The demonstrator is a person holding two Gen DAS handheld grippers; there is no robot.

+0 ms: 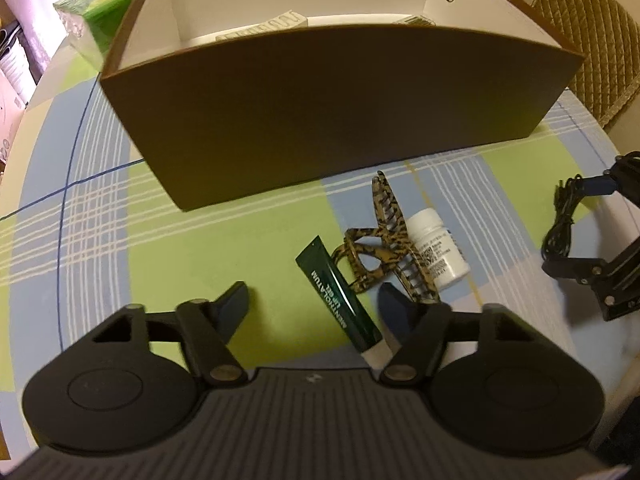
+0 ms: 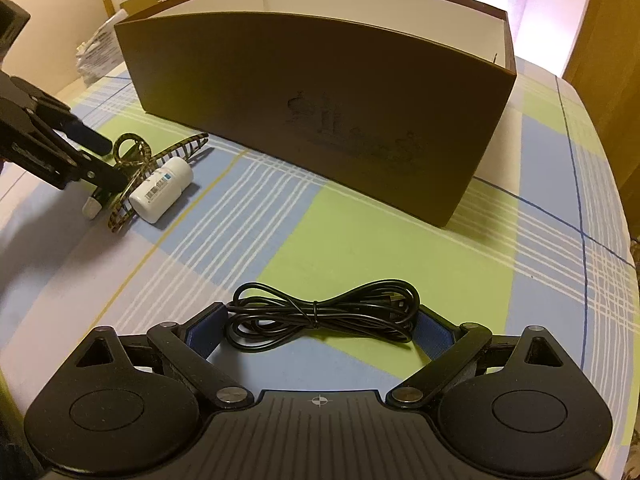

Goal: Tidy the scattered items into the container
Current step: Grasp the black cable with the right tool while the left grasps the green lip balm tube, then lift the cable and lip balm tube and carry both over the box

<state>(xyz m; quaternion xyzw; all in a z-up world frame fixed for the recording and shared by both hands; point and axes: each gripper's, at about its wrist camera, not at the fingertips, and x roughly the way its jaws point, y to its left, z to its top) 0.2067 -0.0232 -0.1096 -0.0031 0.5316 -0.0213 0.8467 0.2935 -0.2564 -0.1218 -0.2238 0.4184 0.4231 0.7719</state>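
A brown cardboard box (image 1: pixel 320 92) with a white inside stands on the checked tablecloth; it also shows in the right wrist view (image 2: pixel 320 92). My left gripper (image 1: pixel 314 300) is open, low over the cloth, with a dark green lip-balm tube (image 1: pixel 340 300) between its fingers. A leopard-print hair claw (image 1: pixel 384 248) and a white pill bottle (image 1: pixel 438 246) lie just beyond. My right gripper (image 2: pixel 318 326) is open around a bundled black cable (image 2: pixel 320 316) on the cloth. The left gripper (image 2: pixel 100 156) shows at the left of the right wrist view.
A green tissue pack (image 1: pixel 100 12) lies behind the box at the left. White packets (image 1: pixel 276 26) lie inside the box. A quilted chair back (image 1: pixel 592 32) stands at the far right. The round table edge (image 1: pixel 28 120) curves on the left.
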